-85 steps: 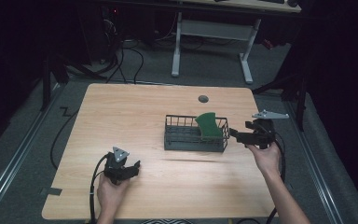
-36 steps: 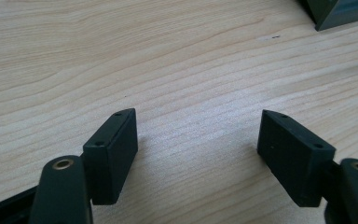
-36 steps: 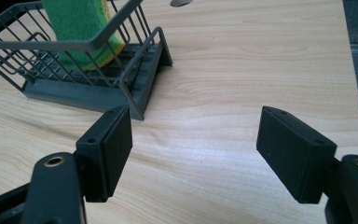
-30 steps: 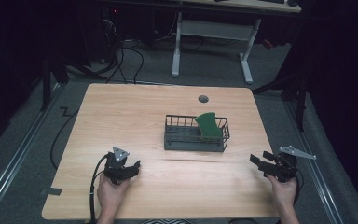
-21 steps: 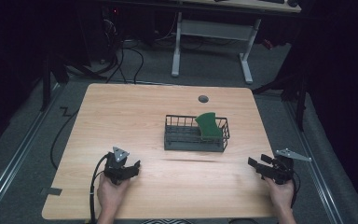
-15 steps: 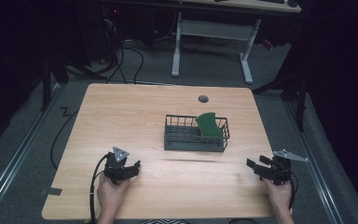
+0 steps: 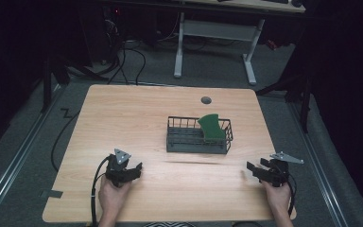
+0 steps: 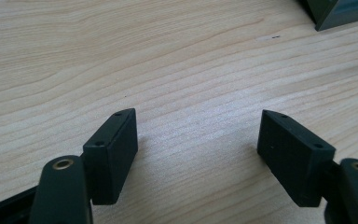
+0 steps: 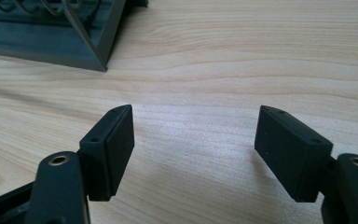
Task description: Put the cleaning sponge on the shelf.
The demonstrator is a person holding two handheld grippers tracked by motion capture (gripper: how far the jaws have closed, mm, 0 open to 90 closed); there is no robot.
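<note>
A dark wire basket (image 7: 196, 144) stands on the wooden table (image 7: 123, 113), right of centre, with a green curved piece (image 7: 211, 126) leaning upright in its right end. My left gripper (image 7: 131, 169) rests near the table's front left, held by a hand, jaws open and empty. My right gripper (image 7: 254, 170) lies near the front right edge, also open with nothing between its jaws. In the left gripper view the open gripper (image 8: 198, 140) frames bare wood, with the basket's corner (image 8: 340, 11) at the top right. In the right gripper view the open gripper (image 9: 193, 137) faces the basket's base (image 9: 51, 44) at the upper left.
A round cable hole (image 7: 206, 100) sits near the table's far edge. Beyond the table stand a white desk frame (image 7: 215, 35) and floor cables (image 7: 123, 56). A black cable (image 7: 97, 189) trails from the left gripper. The surroundings are dark.
The right gripper has drawn back from beside the basket's right end to the table's front right edge and settled low. The left gripper has stayed put.
</note>
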